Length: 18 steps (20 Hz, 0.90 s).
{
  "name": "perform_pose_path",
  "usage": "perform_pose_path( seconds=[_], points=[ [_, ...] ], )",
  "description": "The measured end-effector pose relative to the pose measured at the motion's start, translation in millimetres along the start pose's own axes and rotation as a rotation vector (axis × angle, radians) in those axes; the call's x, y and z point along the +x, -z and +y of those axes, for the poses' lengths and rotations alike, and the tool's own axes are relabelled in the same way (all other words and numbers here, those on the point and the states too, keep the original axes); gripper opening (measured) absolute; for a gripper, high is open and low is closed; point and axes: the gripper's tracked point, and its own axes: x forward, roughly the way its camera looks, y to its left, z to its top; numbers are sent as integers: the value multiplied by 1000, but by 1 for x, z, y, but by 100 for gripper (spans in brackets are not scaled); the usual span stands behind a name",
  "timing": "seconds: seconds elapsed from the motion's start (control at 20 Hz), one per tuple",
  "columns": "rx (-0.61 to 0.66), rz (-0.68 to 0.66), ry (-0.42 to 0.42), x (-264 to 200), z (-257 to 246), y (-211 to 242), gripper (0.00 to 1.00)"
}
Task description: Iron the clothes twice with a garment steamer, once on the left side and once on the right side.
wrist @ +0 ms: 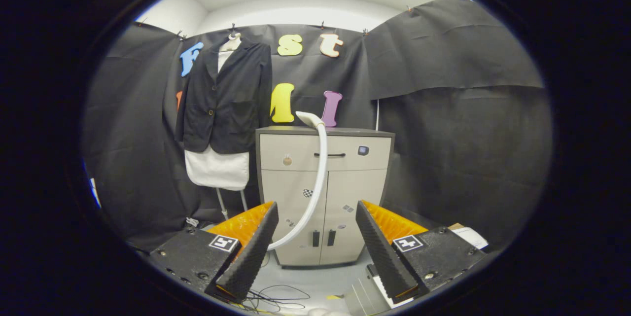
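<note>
My hand-held gripper (315, 242) is spread, empty. I judge the steamer (310, 119) light and rigid, its hose (318, 183) springy; I'd grip its head atop the cabinet (296, 151), beside the jacket (224, 96).

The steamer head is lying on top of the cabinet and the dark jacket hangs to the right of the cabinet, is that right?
Not quite. In the gripper view the dark jacket hangs to the left of the cabinet, not the right. The steamer head does rest on top, beyond the open gripper.
</note>
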Motion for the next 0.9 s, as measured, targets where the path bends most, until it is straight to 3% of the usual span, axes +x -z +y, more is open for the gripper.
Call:
perform_pose_path(
  seconds=[0.2,0.55,0.9],
  points=[
    [17,11,23,17,-11,-15,99],
    [45,-35,10,68,-35,-83,99],
    [73,-60,-63,161,-59,-159,99]
  ],
)
